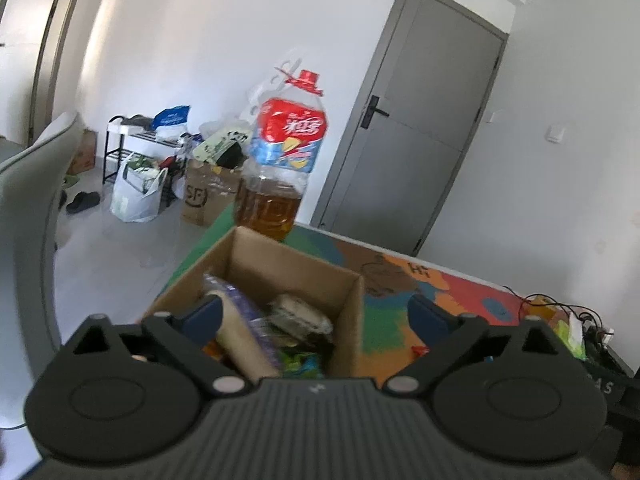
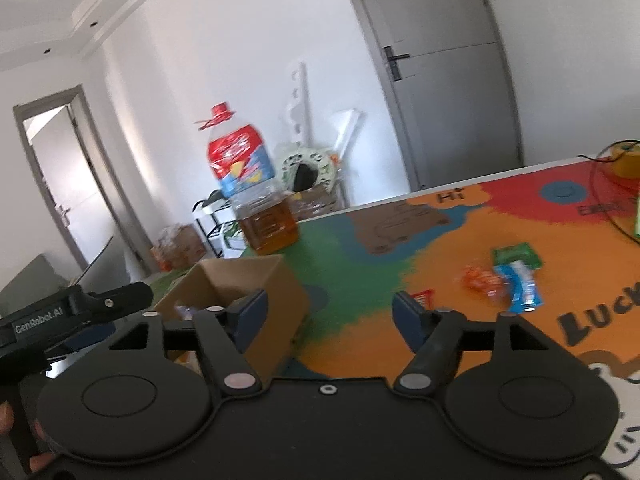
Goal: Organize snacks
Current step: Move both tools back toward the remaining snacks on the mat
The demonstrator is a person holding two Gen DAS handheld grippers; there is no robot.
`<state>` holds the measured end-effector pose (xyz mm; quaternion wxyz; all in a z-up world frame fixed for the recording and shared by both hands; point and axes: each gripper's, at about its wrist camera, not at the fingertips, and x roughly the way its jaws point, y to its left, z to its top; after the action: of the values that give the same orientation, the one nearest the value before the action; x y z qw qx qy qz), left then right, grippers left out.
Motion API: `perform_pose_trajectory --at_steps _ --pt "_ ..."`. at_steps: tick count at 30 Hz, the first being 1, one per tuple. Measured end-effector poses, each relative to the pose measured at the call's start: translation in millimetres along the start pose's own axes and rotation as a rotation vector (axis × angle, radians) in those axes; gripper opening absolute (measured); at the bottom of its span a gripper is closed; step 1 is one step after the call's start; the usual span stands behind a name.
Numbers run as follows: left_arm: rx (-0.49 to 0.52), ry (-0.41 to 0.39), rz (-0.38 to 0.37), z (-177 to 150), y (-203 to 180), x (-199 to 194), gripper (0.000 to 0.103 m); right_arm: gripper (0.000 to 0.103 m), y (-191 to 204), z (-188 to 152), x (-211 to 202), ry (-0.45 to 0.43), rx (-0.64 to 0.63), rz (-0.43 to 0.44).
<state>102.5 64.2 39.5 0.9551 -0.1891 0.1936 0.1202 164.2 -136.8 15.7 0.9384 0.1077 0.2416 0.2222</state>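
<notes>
Two grippers stand with jaws apart and empty: the left gripper (image 1: 314,314) hovers over the cardboard box (image 1: 256,276) of snacks, while the right gripper (image 2: 328,308) should swing right toward the loose packets (image 2: 514,276) ahead, and take one only

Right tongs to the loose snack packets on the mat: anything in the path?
Nothing visible. The right tongs stand open and empty over bare mat. The orange packet, blue packet and green packet lie ahead to their right with only mat between. The cardboard box sits on the opposite side.
</notes>
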Motion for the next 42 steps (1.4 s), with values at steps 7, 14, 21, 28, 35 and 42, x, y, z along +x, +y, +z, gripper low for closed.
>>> perform_pose_trajectory --at_steps 7,14,21,28,35,42 --pt "0.018 0.007 -0.035 -3.5 -29.3 7.8 0.101 0.094 -32.4 1.7 -14.5 -0.031 0.022 -0.048" --pt "0.059 0.025 -0.08 -13.6 -62.9 16.9 0.101 0.099 -61.4 1.9 -22.5 -0.029 0.052 -0.088" --pt "0.052 0.019 -0.097 -21.4 -82.5 30.4 0.101 0.09 -88.9 -1.2 -19.4 -0.014 0.083 -0.108" --pt "0.099 0.063 -0.084 -31.8 -105.2 56.4 0.099 0.081 -109.5 -4.2 -5.0 0.018 0.107 -0.112" --pt "0.117 0.105 -0.063 -38.8 -115.4 84.6 0.096 0.068 -126.0 -2.6 15.1 0.051 0.119 -0.118" --pt "0.125 0.154 -0.063 -41.5 -124.4 112.0 0.088 0.06 -141.3 0.7 30.5 0.071 0.146 -0.127"
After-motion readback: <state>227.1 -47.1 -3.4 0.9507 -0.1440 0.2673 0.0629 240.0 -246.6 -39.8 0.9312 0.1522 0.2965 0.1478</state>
